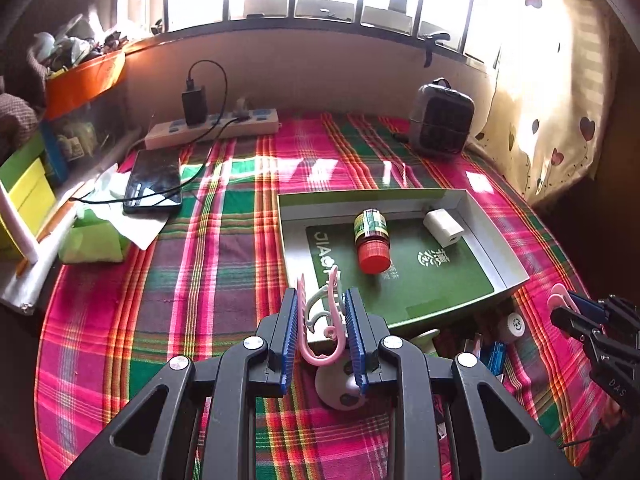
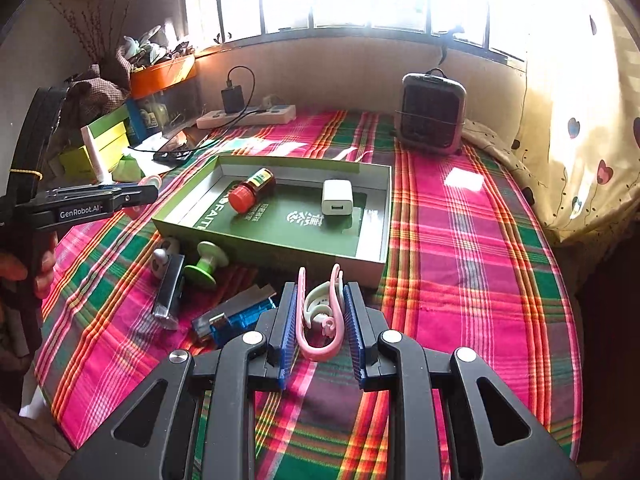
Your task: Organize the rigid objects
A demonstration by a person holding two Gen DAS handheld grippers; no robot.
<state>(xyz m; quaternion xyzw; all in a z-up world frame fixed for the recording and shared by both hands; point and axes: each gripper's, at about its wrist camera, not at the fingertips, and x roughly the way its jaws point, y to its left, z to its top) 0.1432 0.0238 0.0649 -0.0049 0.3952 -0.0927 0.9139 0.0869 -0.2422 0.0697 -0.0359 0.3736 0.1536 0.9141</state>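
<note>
My left gripper [image 1: 321, 294] is shut on a pink and white clip [image 1: 301, 316], held above the checked cloth just in front of the green box tray [image 1: 496, 240]. My right gripper [image 2: 320, 288] is shut on a second pink and white clip [image 2: 319, 354], also near the tray's front wall [image 2: 276, 246]. In the tray lie a red-capped bottle [image 2: 252, 192] on its side and a white charger block [image 2: 337, 198]. Each gripper shows at the edge of the other's view, with pink at its tips.
Loose on the cloth in front of the tray: a green and white knob [image 2: 206, 266], a white round toy [image 2: 164, 256], a silver bar [image 2: 170, 292], a blue lighter-like item [image 2: 236, 322]. A power strip [image 1: 212, 128], phone [image 1: 154, 182] and small heater [image 1: 440, 120] sit at the back; boxes clutter the left.
</note>
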